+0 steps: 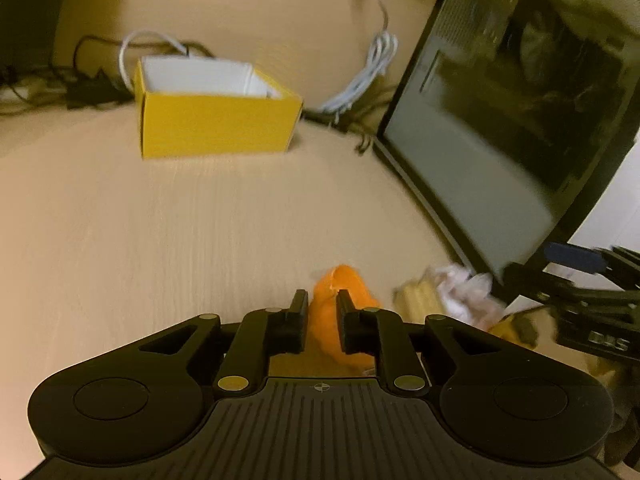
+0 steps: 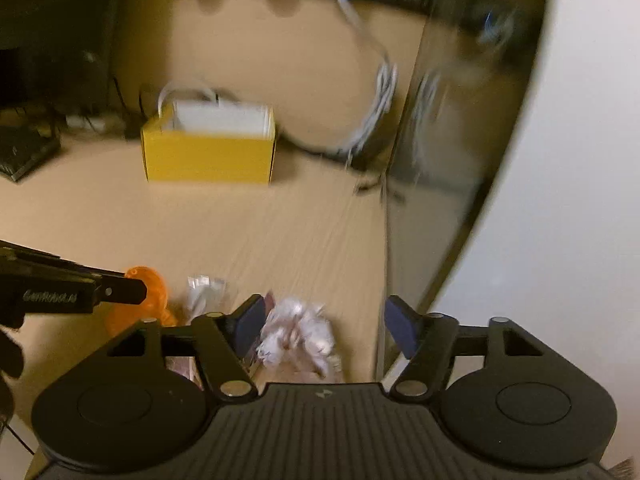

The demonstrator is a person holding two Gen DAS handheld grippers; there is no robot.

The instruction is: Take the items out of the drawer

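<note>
Left wrist view looks down a slope over the left gripper (image 1: 322, 304), tipped forward and low over the pale wooden table (image 1: 160, 232). Its two black fingers (image 1: 298, 312) stand a narrow gap apart with an orange toy (image 1: 344, 284) between them; whether the pads press on it I cannot tell. Just to the right of the toy lies a crumpled white wad (image 1: 460, 292) with something pale yellow beside it, too blurred to name. Farther back on the table an open yellow box (image 1: 216, 120) sits with white cables (image 1: 368, 72) behind it, and a dark monitor (image 1: 520, 100) stands at the right.

From the right wrist view, the right gripper (image 2: 324, 324) also tilts down toward the table, its blue-padded fingers (image 2: 250, 324) spread wide. The white wad (image 2: 298, 332) lies between them, nearer the left-hand finger, and the pads are clear of it. The left gripper reaches in from the left edge, its tip at the orange toy (image 2: 154, 288), with a small clear packet (image 2: 204, 290) just beside it.
</note>
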